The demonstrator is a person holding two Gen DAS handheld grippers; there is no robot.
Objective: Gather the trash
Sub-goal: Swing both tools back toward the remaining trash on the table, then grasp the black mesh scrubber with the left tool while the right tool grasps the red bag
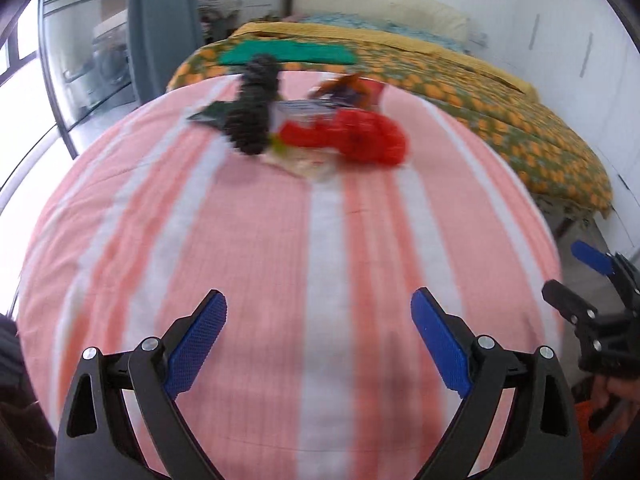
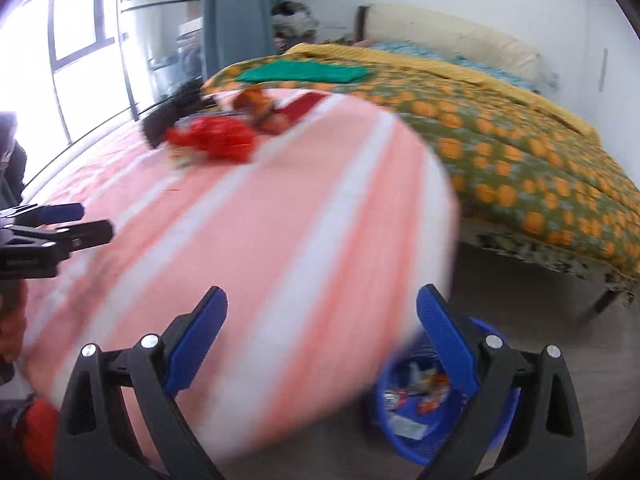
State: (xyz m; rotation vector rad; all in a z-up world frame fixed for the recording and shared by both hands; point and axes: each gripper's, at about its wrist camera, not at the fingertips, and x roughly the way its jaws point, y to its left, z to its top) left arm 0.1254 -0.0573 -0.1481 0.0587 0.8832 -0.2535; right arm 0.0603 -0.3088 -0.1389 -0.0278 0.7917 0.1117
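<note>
A heap of trash lies at the far side of a pink and white striped table [image 1: 280, 260]: a crumpled red wrapper [image 1: 352, 136], a dark knobbly object [image 1: 256, 108], an orange and dark snack packet [image 1: 352, 88] and a clear wrapper [image 1: 304, 164]. My left gripper [image 1: 319, 344] is open and empty over the near part of the table. My right gripper [image 2: 322, 346] is open and empty over the table's right front edge; it also shows at the right in the left wrist view [image 1: 576, 276]. The red wrapper [image 2: 216, 136] shows far off in the right wrist view. A blue bin [image 2: 404, 436] with several wrappers stands on the floor under the right gripper.
A bed with a green and orange patterned cover [image 2: 520, 148] stands behind and to the right of the table, with a green cloth [image 2: 304, 72] on it. Large windows [image 2: 76, 60] and a blue curtain [image 2: 244, 20] are at the left.
</note>
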